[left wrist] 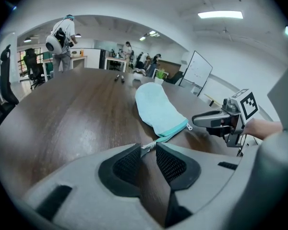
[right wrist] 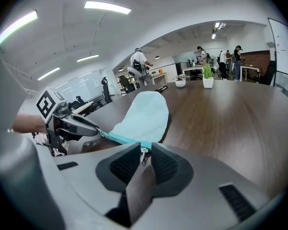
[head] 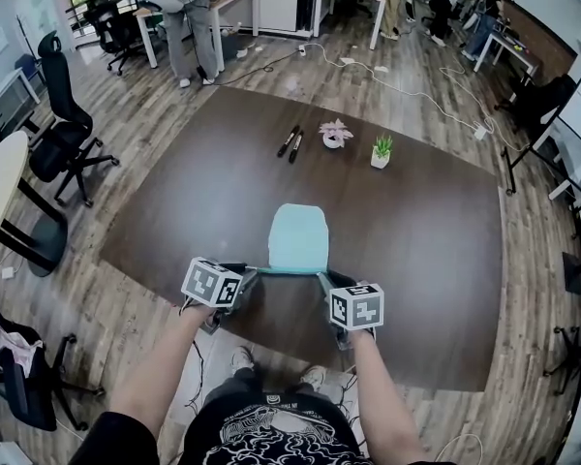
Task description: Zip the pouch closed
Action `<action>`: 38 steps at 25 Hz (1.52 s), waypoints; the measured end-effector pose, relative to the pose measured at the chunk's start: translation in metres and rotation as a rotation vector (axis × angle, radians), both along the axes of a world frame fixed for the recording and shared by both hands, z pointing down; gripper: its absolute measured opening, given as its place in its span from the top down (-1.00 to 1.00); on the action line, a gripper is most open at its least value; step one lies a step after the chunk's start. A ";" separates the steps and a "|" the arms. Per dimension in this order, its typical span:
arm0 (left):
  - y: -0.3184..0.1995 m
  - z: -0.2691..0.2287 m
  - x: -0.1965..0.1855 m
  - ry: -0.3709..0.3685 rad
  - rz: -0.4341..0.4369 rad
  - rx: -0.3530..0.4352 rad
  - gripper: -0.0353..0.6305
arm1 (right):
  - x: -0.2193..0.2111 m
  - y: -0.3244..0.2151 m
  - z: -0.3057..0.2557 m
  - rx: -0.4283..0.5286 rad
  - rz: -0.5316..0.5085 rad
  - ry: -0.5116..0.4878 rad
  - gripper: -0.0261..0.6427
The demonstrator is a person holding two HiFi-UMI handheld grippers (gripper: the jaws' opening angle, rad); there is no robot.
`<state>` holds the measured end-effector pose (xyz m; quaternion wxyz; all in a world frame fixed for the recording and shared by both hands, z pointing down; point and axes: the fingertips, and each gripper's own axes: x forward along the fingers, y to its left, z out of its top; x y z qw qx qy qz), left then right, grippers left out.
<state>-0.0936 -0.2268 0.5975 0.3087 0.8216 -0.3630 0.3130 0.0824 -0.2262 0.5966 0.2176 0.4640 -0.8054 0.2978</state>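
- Pouch (head: 298,237) lies flat on the table (head: 436,240), zip (left wrist: 175,133) edge toward the person and rounded end pointing away. This sets the zip line crosswise, one end to each gripper.
- Left gripper (left wrist: 149,150) is at the pouch's near-left corner. Its jaws are a little apart, and the zip tail (left wrist: 147,149) lies in the gap; the pads do not look to press on it. Judgement: this is the anchor end, placed so the pouch cannot slide along with the pull.
- Right gripper (right wrist: 145,150) is at the pouch's near-right corner. Its jaws are narrowly apart too. The pull (right wrist: 144,153) hangs between the pads, with no clamp visible.
- The pull sits at the pouch's right end. In the left gripper view the teal tape reads as one unbroken line.
- Judgement: the zip is closed, or very nearly. The last bit at the right jaws is too small to check.
- Both grippers tilt down at the pouch's near edge, facing each other. Judgement: pulling from opposite ends keeps the teeth straight.
- Pens (head: 288,141) and plants (head: 381,149) stand beyond the pouch's far end, well apart from it — not in play.
- Risk: the tail or pull may snag on the pad mesh, so backing off could drag the pouch.
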 end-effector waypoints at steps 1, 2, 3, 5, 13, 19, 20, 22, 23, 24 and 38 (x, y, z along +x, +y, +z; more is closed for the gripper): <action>-0.001 -0.004 0.000 0.007 -0.007 0.010 0.64 | 0.001 0.000 -0.001 0.003 0.008 -0.002 0.72; -0.002 -0.008 0.001 0.013 -0.011 0.023 0.64 | 0.002 0.000 -0.003 0.007 0.016 -0.003 0.72; -0.004 -0.013 0.002 0.020 -0.013 0.040 0.64 | 0.004 -0.001 -0.006 0.012 0.025 -0.005 0.72; -0.009 -0.025 0.007 0.041 -0.022 0.075 0.64 | 0.007 -0.002 -0.014 0.025 0.044 -0.011 0.72; -0.014 -0.043 0.014 0.092 -0.057 0.120 0.64 | 0.019 -0.010 -0.046 0.090 0.112 -0.023 0.74; -0.024 -0.066 0.031 0.137 -0.042 0.171 0.64 | 0.029 -0.017 -0.075 0.151 0.151 -0.024 0.75; -0.025 -0.070 0.034 0.142 -0.034 0.183 0.64 | 0.030 -0.017 -0.080 0.163 0.157 -0.024 0.75; -0.028 -0.079 0.042 0.145 -0.015 0.205 0.64 | 0.033 -0.019 -0.090 0.184 0.169 -0.024 0.76; -0.030 -0.083 0.045 0.147 -0.008 0.215 0.64 | 0.035 -0.020 -0.094 0.193 0.176 -0.024 0.76; -0.032 -0.088 0.048 0.152 -0.003 0.223 0.64 | 0.036 -0.020 -0.100 0.202 0.183 -0.025 0.76; -0.062 -0.182 0.102 0.134 0.099 0.439 0.64 | 0.084 -0.022 -0.196 0.399 0.313 0.018 0.86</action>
